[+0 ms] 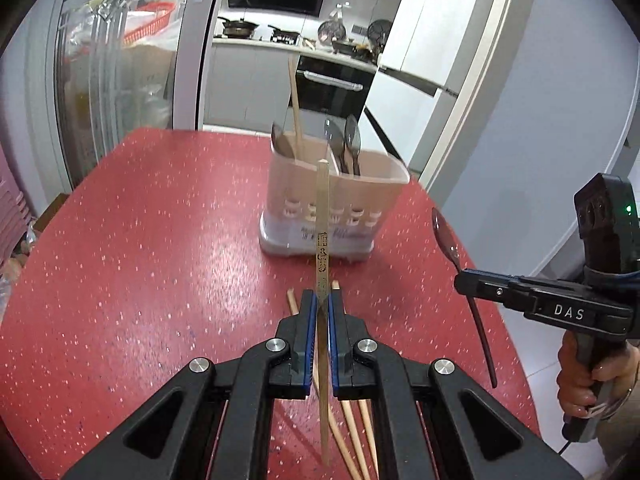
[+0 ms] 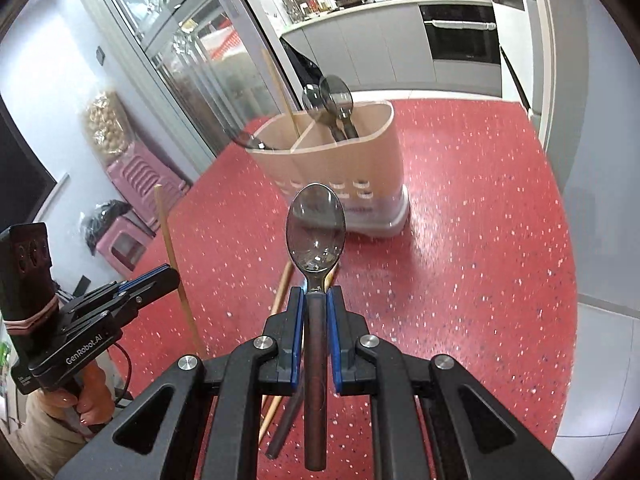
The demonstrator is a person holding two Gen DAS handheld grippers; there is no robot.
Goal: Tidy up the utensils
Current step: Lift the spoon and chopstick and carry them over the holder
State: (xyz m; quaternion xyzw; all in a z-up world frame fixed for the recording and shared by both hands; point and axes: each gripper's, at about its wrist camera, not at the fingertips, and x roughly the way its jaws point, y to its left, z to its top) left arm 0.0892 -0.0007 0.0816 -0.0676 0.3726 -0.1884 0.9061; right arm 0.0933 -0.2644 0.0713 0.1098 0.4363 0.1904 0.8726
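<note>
My left gripper pinches a chopstick, which runs between the pads and on past the tips. My right gripper pinches a spoon by the handle, bowl ahead of the tips. Both items are clear of the table. The holder stands ahead of both sets of jaws, well apart. More chopsticks lie below my left jaws. Step in hand, as I judge it: carrying to the holder. Next: bring each item over a compartment, tip it upright, then release.
</note>
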